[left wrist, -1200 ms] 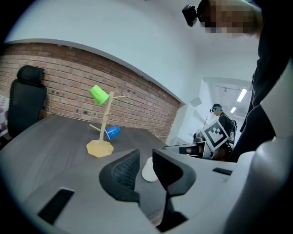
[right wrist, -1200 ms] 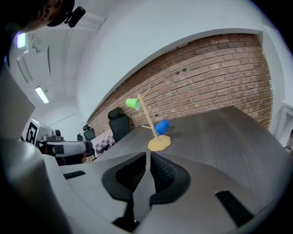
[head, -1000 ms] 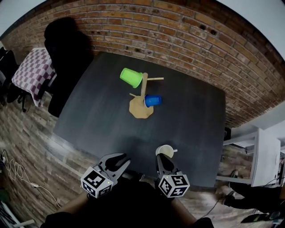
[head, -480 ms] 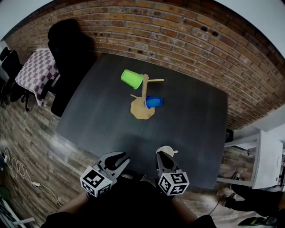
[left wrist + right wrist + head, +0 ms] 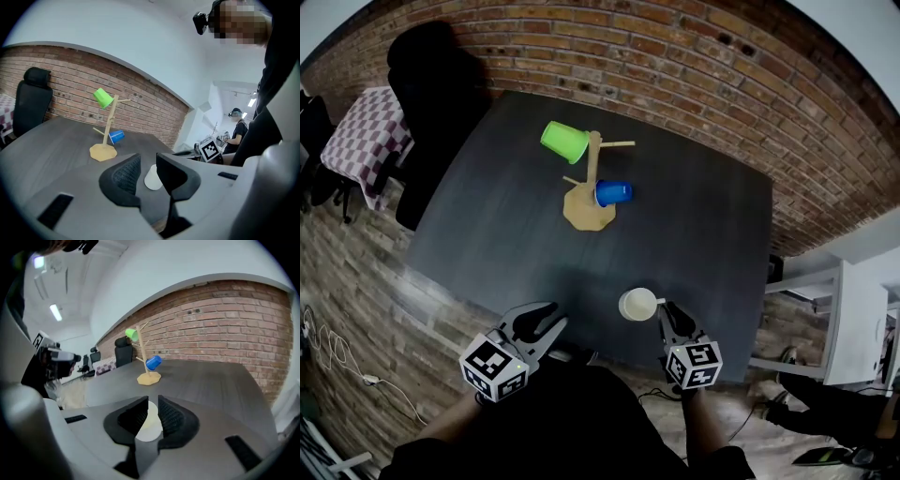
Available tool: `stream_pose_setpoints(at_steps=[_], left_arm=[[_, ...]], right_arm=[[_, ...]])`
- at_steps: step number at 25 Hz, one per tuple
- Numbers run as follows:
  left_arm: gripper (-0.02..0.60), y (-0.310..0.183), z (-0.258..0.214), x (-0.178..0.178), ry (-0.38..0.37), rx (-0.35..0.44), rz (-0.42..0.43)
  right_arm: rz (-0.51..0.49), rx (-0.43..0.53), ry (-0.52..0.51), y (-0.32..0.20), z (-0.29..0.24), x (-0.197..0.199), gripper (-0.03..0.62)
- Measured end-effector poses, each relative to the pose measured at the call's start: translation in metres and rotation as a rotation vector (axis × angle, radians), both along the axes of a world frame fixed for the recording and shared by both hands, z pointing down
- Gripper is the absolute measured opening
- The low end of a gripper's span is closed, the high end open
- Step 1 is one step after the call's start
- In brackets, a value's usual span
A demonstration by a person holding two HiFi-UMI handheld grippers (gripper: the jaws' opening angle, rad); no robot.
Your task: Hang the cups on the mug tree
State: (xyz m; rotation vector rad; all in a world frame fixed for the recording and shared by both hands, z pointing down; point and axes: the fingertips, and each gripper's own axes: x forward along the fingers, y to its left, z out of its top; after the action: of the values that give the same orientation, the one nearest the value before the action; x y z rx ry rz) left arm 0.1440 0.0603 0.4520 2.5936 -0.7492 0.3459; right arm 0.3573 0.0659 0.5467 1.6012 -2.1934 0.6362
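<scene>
Two cups are already on the mug tree [image 5: 592, 167]: a green cup [image 5: 563, 141] tipped on a top peg and a blue cup [image 5: 613, 192] low down by the base. That leaves the cream cup [image 5: 637, 304], which sits on the dark counter [image 5: 487, 234] near the front edge, well apart from the tree, with its handle sticking out to the right.

So this looks like the pickup step for cup number three. The right gripper [image 5: 666, 311] has its tips right at that handle. Its fingers are only a narrow slot apart, with the cream showing through the slot, and I wouldn't call it a pinch yet. The left gripper [image 5: 551, 317] hangs over the near edge with its fingers apart and nothing between them.

Next move, I reckon: squeeze down on the handle, lift, carry the cup over to the tree and hook the handle onto the bare peg sticking out top right. It needs a firm grip so the cup doesn't swing.
</scene>
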Motion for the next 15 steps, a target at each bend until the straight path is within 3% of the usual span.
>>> stream_pose_setpoints(at_steps=[3, 11, 15], left_arm=[[0.097, 0.002, 0.000, 0.003, -0.005, 0.006, 0.010], [0.097, 0.004, 0.001, -0.001, -0.026, 0.016, -0.018], [0.097, 0.004, 0.003, -0.004, -0.035, 0.011, -0.040]], right_arm=[[-0.148, -0.035, 0.158, 0.000, 0.017, 0.012, 0.149], [-0.475, -0.173, 0.446, -0.003, 0.070, 0.018, 0.155], [-0.631, -0.186, 0.593, -0.007, 0.091, 0.017, 0.155]])
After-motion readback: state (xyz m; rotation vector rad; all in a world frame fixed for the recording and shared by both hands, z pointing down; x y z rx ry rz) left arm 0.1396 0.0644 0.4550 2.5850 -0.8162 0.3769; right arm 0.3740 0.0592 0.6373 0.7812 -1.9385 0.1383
